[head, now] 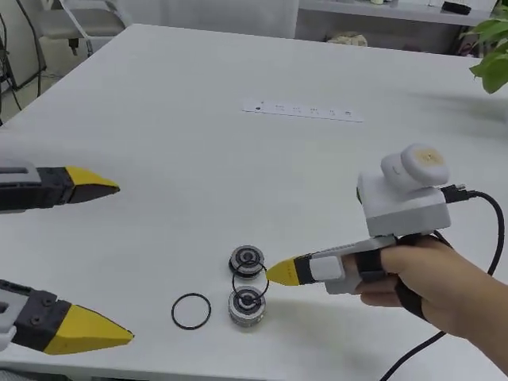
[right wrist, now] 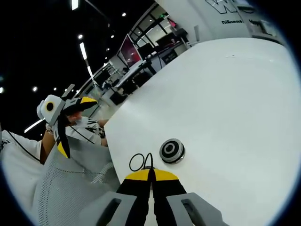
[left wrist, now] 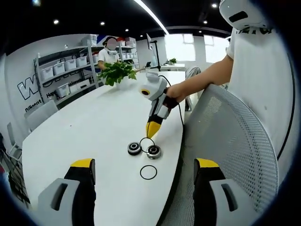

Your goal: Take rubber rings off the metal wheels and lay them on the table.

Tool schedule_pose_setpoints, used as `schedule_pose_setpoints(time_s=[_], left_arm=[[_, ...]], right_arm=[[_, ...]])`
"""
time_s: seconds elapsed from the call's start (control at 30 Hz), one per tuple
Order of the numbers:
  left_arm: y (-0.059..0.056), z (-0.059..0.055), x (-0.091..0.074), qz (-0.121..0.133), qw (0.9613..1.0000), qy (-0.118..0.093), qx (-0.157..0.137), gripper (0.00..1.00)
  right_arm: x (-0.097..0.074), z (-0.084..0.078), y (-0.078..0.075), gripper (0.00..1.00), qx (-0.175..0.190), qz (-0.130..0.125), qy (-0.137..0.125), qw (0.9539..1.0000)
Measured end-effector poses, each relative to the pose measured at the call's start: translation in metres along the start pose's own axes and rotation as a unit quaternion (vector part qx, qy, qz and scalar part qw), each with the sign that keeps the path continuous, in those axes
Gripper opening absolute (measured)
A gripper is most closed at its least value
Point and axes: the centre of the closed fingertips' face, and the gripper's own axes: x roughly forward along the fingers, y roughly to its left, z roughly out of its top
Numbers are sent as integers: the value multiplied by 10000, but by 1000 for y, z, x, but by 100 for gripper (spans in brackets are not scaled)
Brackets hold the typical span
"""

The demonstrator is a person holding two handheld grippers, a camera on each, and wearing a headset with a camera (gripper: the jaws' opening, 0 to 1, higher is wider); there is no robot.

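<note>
While tight on ring [right wrist: 132, 162], right hand-held gripper [right wrist: 151, 173].

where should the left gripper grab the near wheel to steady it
Probably across its round rim, from the left and above: the near wheel lies flat, the left gripper is open, and the right gripper, shut on the ring, crowds its right side.

White table [head: 198, 79], shelves [left wrist: 61, 70] holding bins, ceiling strip lights [left wrist: 151, 15] overhead.
</note>
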Motion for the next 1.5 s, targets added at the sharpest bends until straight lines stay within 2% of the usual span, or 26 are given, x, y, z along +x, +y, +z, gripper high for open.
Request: schedule_pose_setpoints(time_s=[0.17, 0.37, 0.5, 0.77, 0.83, 0.93, 1.2, 1.3, 1.5], left_arm=[[-5, -11, -3, 89, 9996, -23, -254, 84], [-11, -15, 2, 201, 9978, -170, -617, 83], [-11, -20, 5, 201, 9981, -19, -574, 83], [-13, -26, 9, 225, 9977, 72, -637, 81], [-14, -25, 9, 196, 9978, 53, -628, 81], [-18, -26, 9, 94, 9968, -8, -792, 81], [-18, -25, 9, 105, 9969, -24, -780, 80], [-19, -24, 9, 69, 9966, -66, -819, 80], [-19, -24, 9, 70, 9967, -72, -811, 78]], right_arm=[[0, 1, 3, 0, -26, 2, -27, 10000], [0, 5, 10, 0, -111, 58, -86, 9999], [1, 7, 14, 0, -177, 95, -108, 9997], [2, 14, 25, 0, -229, 222, -259, 9992], [4, 15, 28, 0, -183, 286, -293, 9990], [8, 14, 31, 0, -317, 276, -225, 9989], [16, 13, 39, 0, -472, 319, -256, 9980], [22, 10, 43, 0, -517, 361, -195, 9978], [31, 5, 40, 0, -626, 289, -107, 9976]])
